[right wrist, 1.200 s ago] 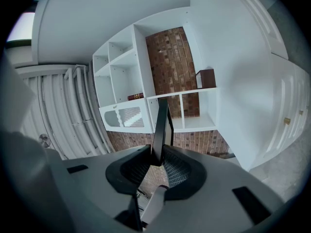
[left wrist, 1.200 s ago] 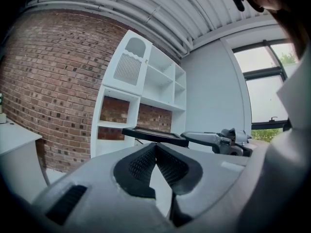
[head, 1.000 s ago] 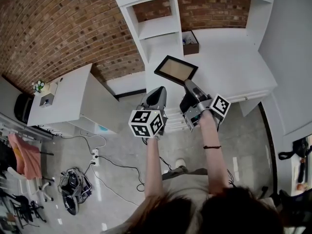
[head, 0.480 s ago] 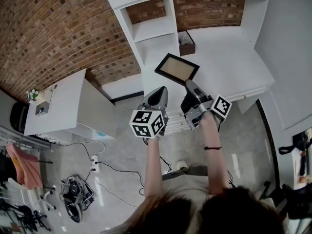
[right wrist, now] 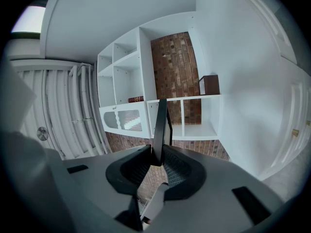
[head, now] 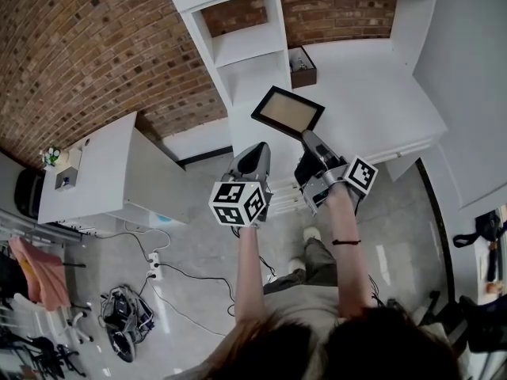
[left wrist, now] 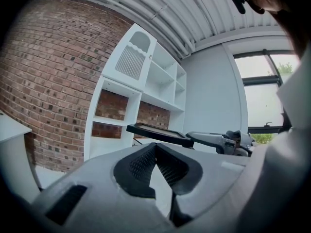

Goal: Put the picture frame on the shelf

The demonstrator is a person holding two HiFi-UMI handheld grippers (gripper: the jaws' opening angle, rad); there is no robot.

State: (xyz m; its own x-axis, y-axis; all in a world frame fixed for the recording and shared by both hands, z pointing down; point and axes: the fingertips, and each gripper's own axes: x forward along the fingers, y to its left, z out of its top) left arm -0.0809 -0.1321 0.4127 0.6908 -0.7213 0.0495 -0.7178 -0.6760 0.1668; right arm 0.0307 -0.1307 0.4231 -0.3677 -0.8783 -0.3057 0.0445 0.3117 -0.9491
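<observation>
The shelf unit (head: 253, 46) fills the 12 o'clock side of the head view, and none of its white boards carries the frame yet. You are carrying the picture frame (head: 287, 111) in the air in front of it, lying close to flat, just toward 12 o'clock from the middle of that view and clear of every board. Your right tongs (head: 305, 137) are clamped on its edge at the frame's 5 o'clock side; the right gripper view shows the dark edge pinched between both pads. Your left tongs (head: 257, 147) hang at 9 o'clock of the right ones, pads closed on each other with nothing between them, and they do not touch the frame.

As I judge it, the pick-up is done and the carry is well along. What is left for you is to reach a board, set the frame down and let go.

Counted:
- One shelf unit.
- One white desk (head: 103, 161) at 9 o'clock, with a few small things on it too small to name.
- One picture frame.
- Two tongs.
- One small dark box (head: 303, 68) on the unit at 12 o'clock of the frame.
</observation>
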